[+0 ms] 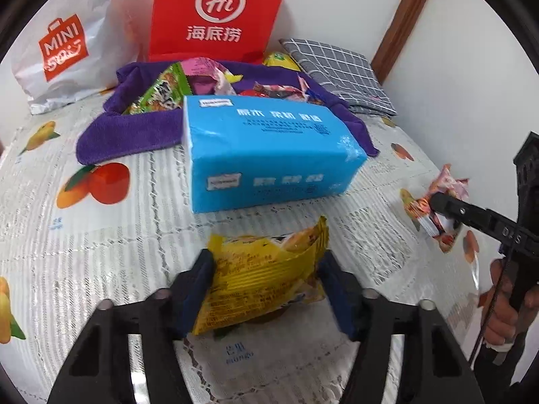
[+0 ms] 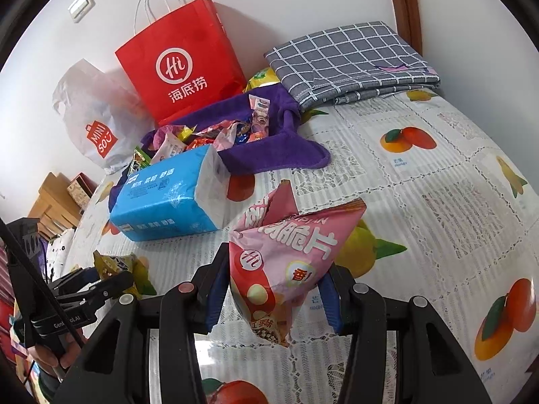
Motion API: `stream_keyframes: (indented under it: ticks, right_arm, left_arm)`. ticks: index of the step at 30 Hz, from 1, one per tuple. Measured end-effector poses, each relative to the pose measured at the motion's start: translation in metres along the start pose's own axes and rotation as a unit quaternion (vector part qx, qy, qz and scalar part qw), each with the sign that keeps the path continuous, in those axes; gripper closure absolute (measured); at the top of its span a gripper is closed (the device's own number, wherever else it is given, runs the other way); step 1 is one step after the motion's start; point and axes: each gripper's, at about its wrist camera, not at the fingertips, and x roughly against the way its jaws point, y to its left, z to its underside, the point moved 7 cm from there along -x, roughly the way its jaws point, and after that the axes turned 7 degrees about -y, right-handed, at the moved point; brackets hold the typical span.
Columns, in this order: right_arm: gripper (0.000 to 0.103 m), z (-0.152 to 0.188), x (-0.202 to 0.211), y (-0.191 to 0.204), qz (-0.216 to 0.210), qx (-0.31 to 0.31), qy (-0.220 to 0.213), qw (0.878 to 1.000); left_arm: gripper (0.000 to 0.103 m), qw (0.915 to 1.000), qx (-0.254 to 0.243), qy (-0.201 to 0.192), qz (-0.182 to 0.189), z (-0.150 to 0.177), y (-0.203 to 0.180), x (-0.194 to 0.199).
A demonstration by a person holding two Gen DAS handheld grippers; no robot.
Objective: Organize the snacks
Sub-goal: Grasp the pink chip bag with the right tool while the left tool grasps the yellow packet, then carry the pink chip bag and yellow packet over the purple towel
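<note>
Left gripper (image 1: 266, 289) clamped on a yellow snack packet (image 1: 266, 279), blue pads pressing both sides, packet raised just above the fruit-print tablecloth (image 1: 101, 252). Right gripper (image 2: 273, 298) pinching a pink crisp packet (image 2: 286, 256) by its lower part, top corners flaring upward, also held off the cloth. Just beyond the yellow packet, a blue tissue pack (image 1: 269, 155) lying flat. Behind that, a purple towel (image 1: 134, 131) heaped with loose snacks (image 2: 222, 131). At the wall, a red paper bag (image 2: 182, 64) upright, a white Miniso bag (image 1: 64, 50) beside it, and a folded grey checked cloth (image 2: 350, 60) near the corner.
</note>
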Motion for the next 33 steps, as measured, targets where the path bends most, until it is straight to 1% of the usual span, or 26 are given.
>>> stream_keyframes:
  ticks: [1, 9, 17, 25, 27, 30, 33]
  right_arm:
    - [0.055, -0.001, 0.001, 0.002, 0.001, 0.001, -0.001, 1.0]
    - [0.055, -0.011, 0.003, 0.022, 0.003, 0.017, -0.004, 1.0]
    - [0.055, -0.018, 0.008, 0.042, 0.003, 0.032, -0.009, 0.999]
    - [0.055, -0.033, 0.009, 0.063, -0.003, 0.042, -0.019, 0.999]
    - [0.055, -0.04, 0.009, 0.069, -0.01, 0.041, -0.023, 0.999]
    - [0.055, -0.05, 0.008, 0.078, -0.023, 0.037, -0.03, 0.999]
    - [0.055, -0.061, 0.005, 0.087, -0.032, 0.037, -0.037, 0.998]
  left_arm:
    - [0.047, 1.0, 0.0, 0.001, 0.008, 0.001, -0.001, 0.001]
    - [0.05, 0.9994, -0.008, -0.023, 0.026, -0.004, -0.007, 0.021]
    - [0.05, 0.9991, -0.002, -0.03, 0.03, -0.016, -0.005, 0.035]
    - [0.05, 0.9991, -0.007, -0.032, 0.028, -0.038, -0.005, 0.043]
    - [0.05, 0.999, -0.009, -0.032, 0.031, -0.045, -0.005, 0.045]
    - [0.05, 0.9991, -0.016, -0.034, 0.022, -0.058, -0.003, 0.049]
    - [0.05, 0.9989, -0.018, -0.038, 0.023, -0.07, -0.003, 0.054]
